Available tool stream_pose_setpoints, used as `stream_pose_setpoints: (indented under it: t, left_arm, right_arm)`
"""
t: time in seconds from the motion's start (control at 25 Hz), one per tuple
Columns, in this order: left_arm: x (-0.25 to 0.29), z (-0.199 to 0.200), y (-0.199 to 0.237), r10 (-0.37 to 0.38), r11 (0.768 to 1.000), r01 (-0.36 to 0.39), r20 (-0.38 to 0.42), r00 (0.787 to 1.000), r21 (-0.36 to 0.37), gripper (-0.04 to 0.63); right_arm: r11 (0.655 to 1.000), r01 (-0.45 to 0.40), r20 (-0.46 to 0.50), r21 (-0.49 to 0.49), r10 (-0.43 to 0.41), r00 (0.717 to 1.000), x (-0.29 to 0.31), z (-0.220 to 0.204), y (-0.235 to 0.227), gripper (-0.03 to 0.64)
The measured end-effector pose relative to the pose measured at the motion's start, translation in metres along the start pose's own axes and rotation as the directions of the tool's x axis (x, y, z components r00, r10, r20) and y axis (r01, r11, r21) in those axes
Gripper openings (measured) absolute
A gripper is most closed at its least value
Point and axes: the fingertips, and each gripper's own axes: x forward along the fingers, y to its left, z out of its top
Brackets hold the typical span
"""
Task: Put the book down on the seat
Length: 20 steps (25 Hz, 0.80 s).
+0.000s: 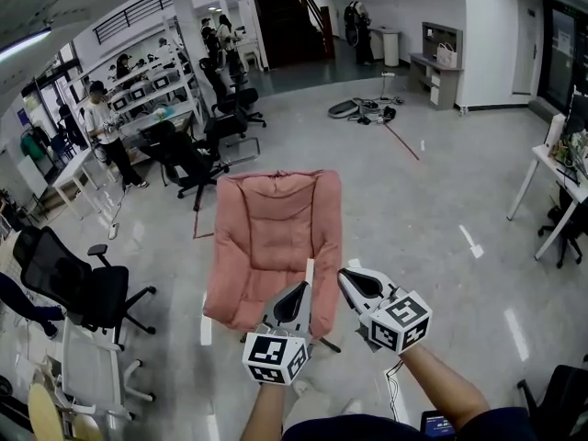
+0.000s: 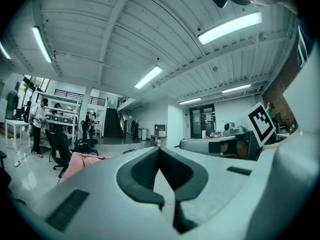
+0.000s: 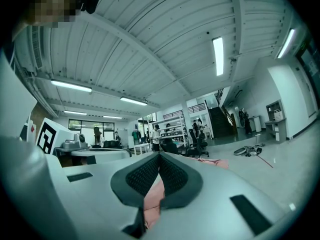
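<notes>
A pink padded seat (image 1: 276,237) lies on the grey floor straight ahead of me. It shows low at the left in the left gripper view (image 2: 82,161) and past the jaws in the right gripper view (image 3: 215,162). My left gripper (image 1: 305,288) hovers over the seat's near right corner, jaws shut with nothing between them (image 2: 160,150). My right gripper (image 1: 345,274) is level with it, just off the seat's right edge, also shut and empty (image 3: 159,155). No book shows in any view.
Black office chairs stand at the left (image 1: 92,292) and behind the seat (image 1: 188,159). A white chair (image 1: 92,375) is at the near left. People stand by benches at the far left (image 1: 106,127). A white table (image 1: 560,168) is at the right, and cables lie on the floor (image 1: 363,108).
</notes>
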Motion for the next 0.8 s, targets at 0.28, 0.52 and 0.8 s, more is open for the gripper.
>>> stream_pose_setpoints:
  t: [0.28, 0.52, 0.8]
  left_arm:
    - [-0.0027, 0.0032, -0.0045, 0.009, 1.0, -0.009, 0.005, 1.0, 0.009, 0.005]
    - [-0.0057, 0.0047, -0.0008, 0.023, 1.0, -0.023, 0.006, 1.0, 0.007, 0.005]
    - [-0.0033, 0.0059, -0.0009, 0.021, 1.0, -0.022, 0.01, 1.0, 0.005, 0.005]
  right_arm:
    - [1.0, -0.007, 0.012, -0.006, 0.007, 1.0, -0.0053, 0.0049, 0.0012, 0.02]
    - [1.0, -0.01, 0.018, -0.004, 0.01, 1.0, -0.0035, 0.0073, 0.0016, 0.02]
    - [1.0, -0.01, 0.015, -0.01, 0.01, 1.0, -0.0032, 0.0079, 0.001, 0.02]
